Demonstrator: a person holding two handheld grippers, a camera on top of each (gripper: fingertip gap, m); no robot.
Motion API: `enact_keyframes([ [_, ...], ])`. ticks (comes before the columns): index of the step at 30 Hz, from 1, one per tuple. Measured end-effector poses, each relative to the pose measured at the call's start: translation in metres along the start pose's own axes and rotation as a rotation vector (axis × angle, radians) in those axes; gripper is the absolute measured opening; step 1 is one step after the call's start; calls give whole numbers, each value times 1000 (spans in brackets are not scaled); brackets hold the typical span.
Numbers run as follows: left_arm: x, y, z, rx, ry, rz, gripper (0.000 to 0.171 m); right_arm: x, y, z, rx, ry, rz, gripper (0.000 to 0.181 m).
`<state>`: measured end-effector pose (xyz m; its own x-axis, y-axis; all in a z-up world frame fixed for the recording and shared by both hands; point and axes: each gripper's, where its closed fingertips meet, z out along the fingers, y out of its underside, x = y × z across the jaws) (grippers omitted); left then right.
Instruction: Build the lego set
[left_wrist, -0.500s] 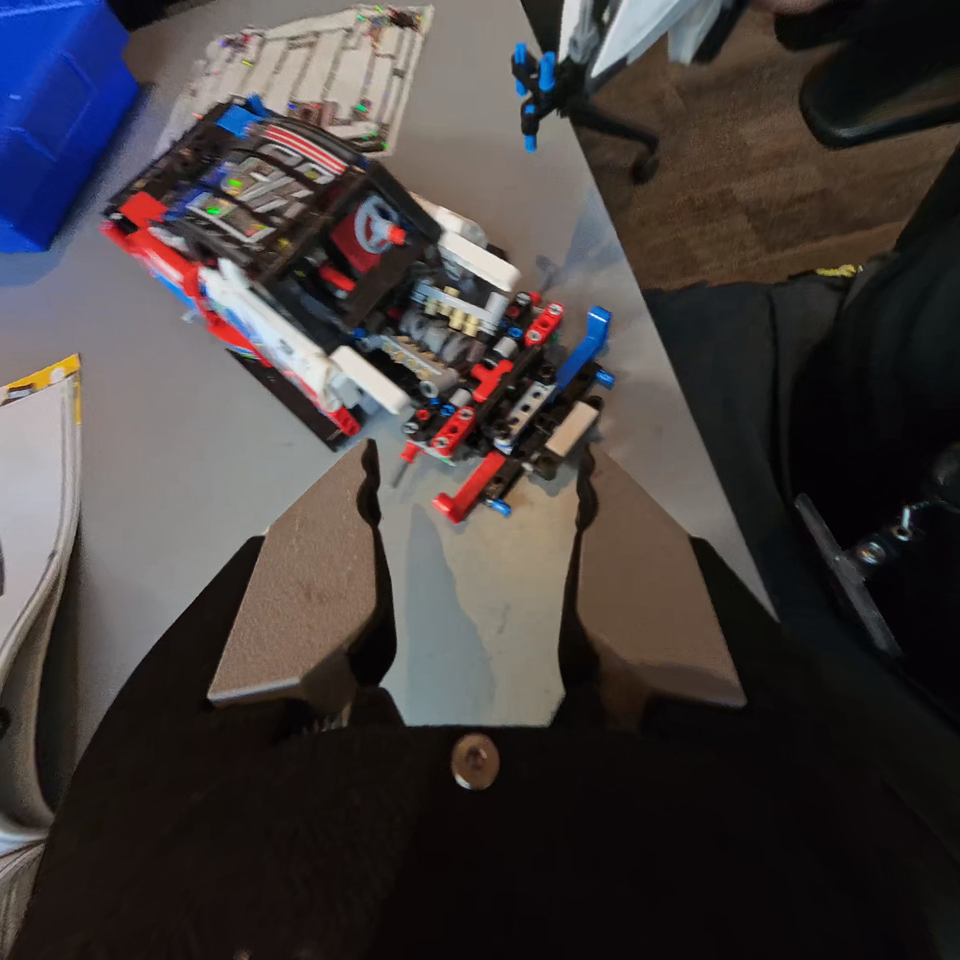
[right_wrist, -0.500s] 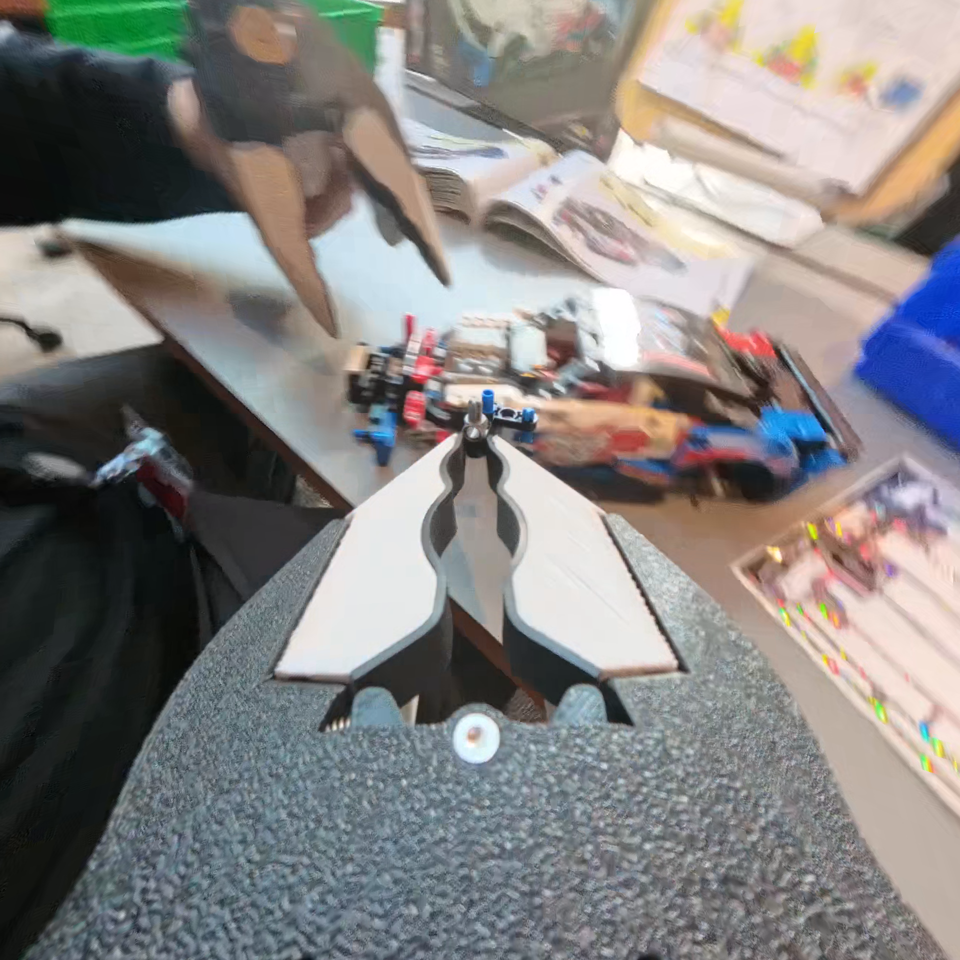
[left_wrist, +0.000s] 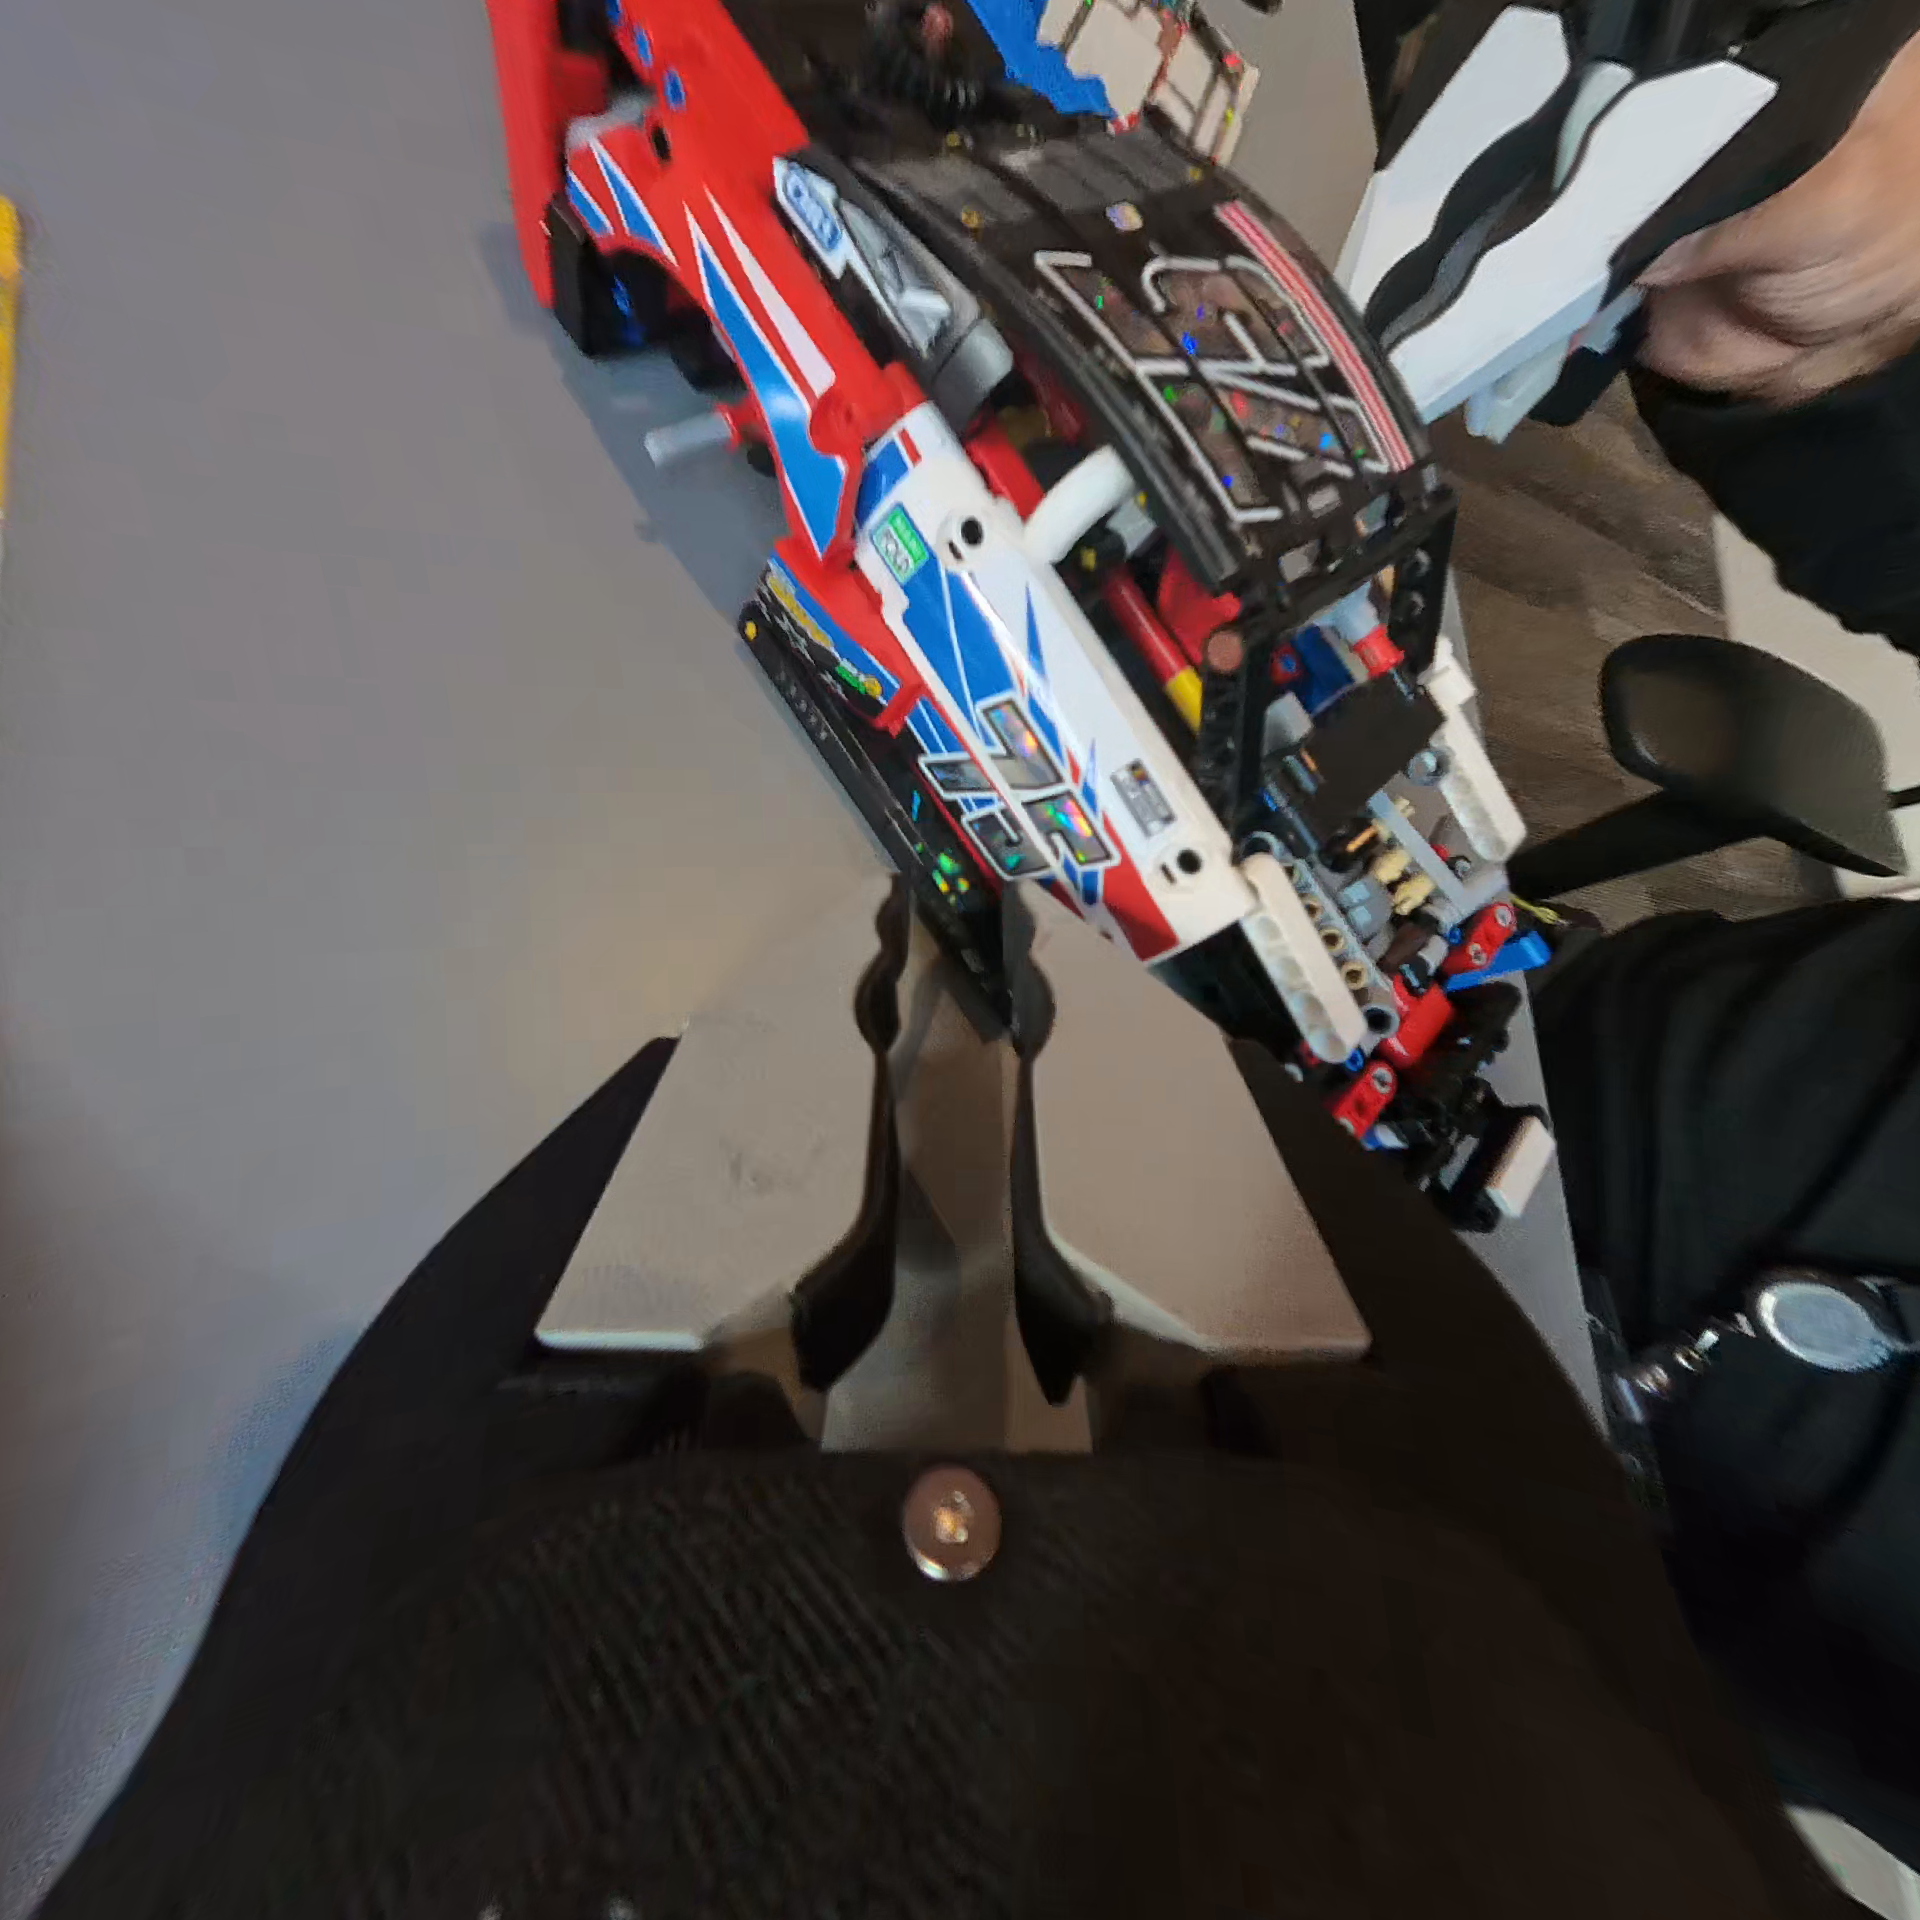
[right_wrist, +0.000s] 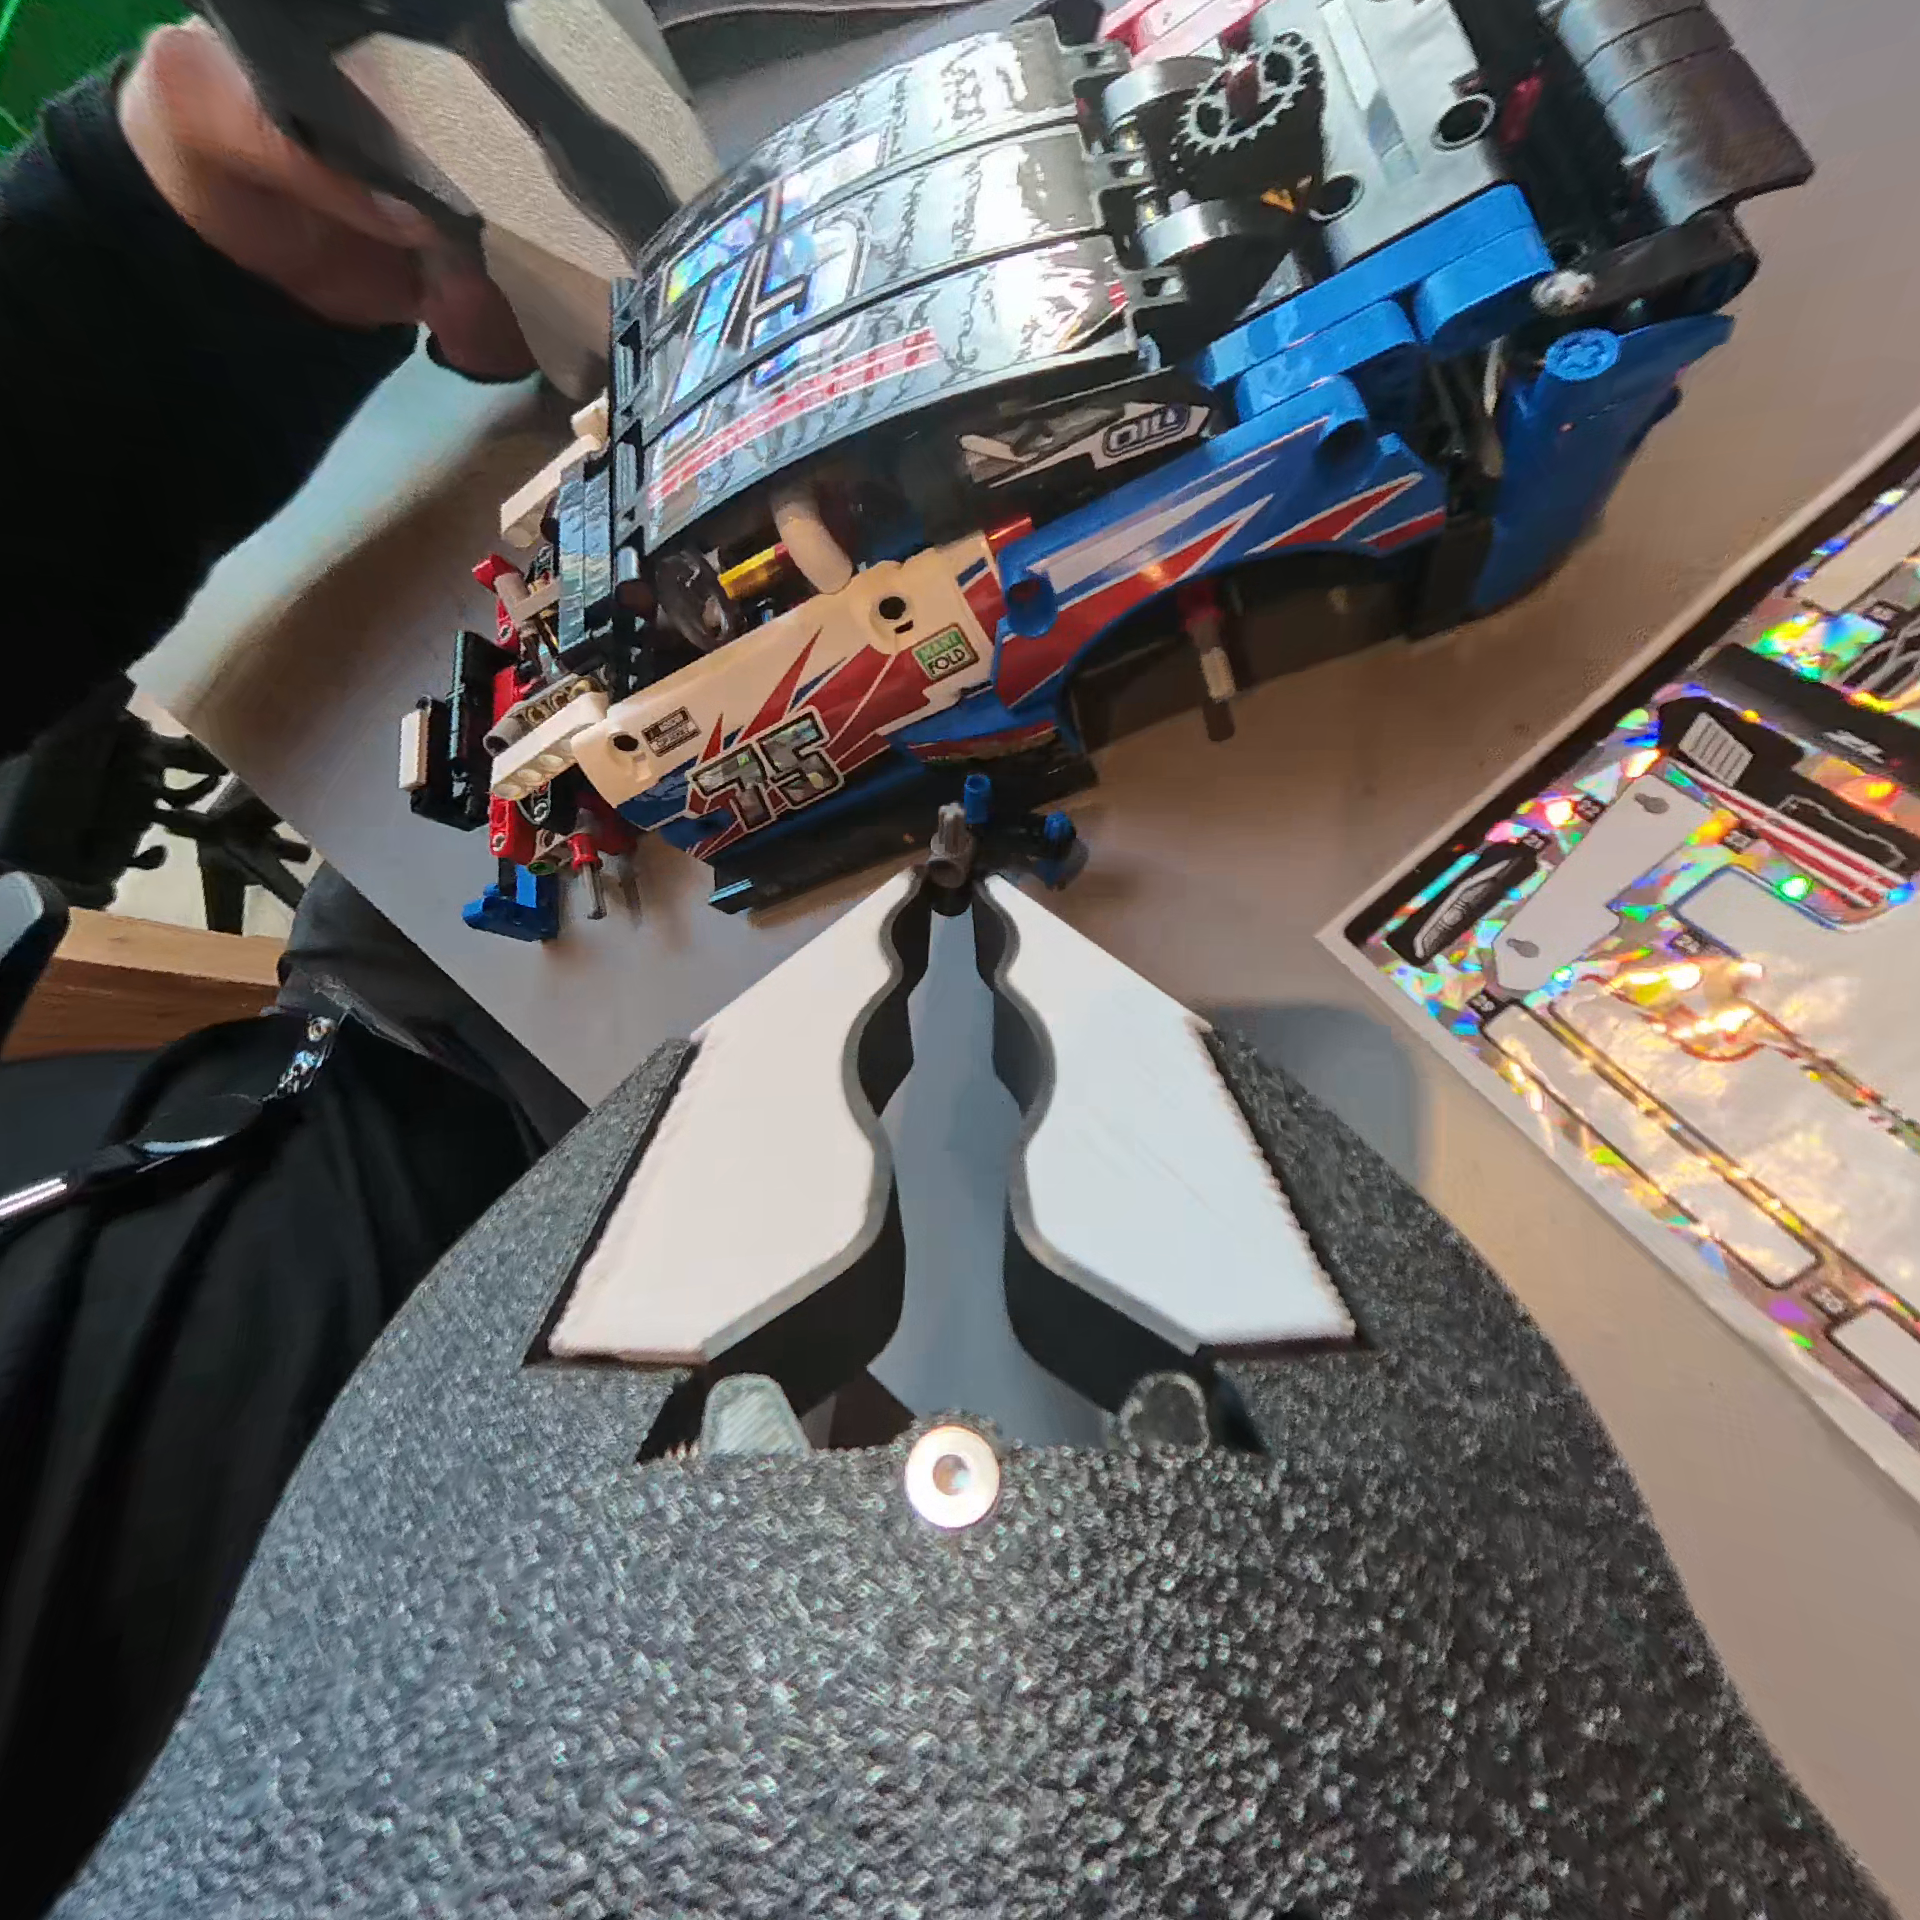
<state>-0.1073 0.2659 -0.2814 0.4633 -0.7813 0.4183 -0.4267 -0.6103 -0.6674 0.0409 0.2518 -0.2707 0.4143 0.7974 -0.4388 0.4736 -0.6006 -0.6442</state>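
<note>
The lego car (left_wrist: 1039, 675), red, white, blue and black with a black roof, lies on the grey table (left_wrist: 312, 727). My left gripper (left_wrist: 951, 966) is shut on the car's black side sill (left_wrist: 883, 790) near its front end. My right gripper (right_wrist: 948, 883) is shut on a small dark piece with blue pins (right_wrist: 951, 847), held close to the lower edge of the car's other side (right_wrist: 1039, 520). The right gripper also shows in the left wrist view (left_wrist: 1507, 208), beyond the roof. The left gripper shows in the right wrist view (right_wrist: 499, 135), behind the car.
A shiny sticker sheet (right_wrist: 1662, 1039) lies on the table right of the car. The table edge (right_wrist: 364, 883) runs close to the car's open front end (right_wrist: 499, 748). A person's hand (left_wrist: 1787, 281) and dark clothing (left_wrist: 1714, 1091) are beside the table. A chair base (left_wrist: 1745, 748) stands on the floor. Across from one pair of fingers to the other is roughly 15 centimeters.
My left gripper was open above the table by the car's front end; it has moved in and shut on the side sill. My right gripper has come much closer to the car with its piece.
</note>
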Motion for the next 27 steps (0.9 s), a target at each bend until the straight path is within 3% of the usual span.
enact_keyframes([
  [11,20,36,-19,-29,-10,-1,17,-12,-11,25,-54,-80,-103,9],
  [17,27,56,-40,-4,-105,15,24,-15,-17,37,-47,-116,-143,6],
  [20,26,66,-57,-40,-236,89,29,-22,-21,26,24,-165,-158,4],
  [27,55,39,-74,11,-319,221,30,-16,-3,20,1,-107,-200,3],
])
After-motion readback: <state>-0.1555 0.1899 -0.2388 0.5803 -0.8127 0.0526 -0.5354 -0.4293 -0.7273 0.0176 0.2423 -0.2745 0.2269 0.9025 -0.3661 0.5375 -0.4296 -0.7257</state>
